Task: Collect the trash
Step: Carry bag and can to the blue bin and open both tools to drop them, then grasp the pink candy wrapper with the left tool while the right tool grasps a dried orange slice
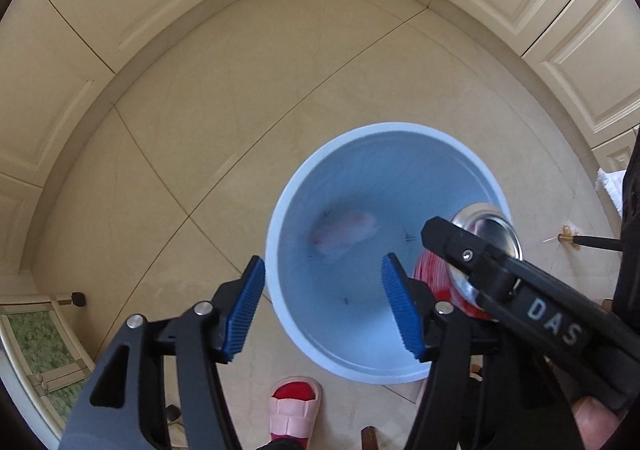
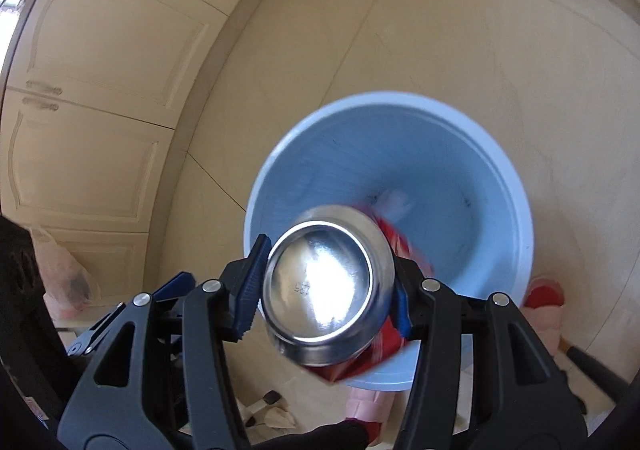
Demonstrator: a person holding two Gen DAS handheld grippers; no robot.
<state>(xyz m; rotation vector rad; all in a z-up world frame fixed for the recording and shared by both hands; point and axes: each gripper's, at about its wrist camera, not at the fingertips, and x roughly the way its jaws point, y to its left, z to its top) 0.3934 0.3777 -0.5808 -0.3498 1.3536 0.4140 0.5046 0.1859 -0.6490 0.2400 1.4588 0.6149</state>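
Hovering over bin rim [image 1: 280, 206], can [image 2: 332, 286] clamped

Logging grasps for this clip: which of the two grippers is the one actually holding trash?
The right gripper: its blue fingers clamp the red can over the blue bin. The left gripper is open, nothing between its fingers.
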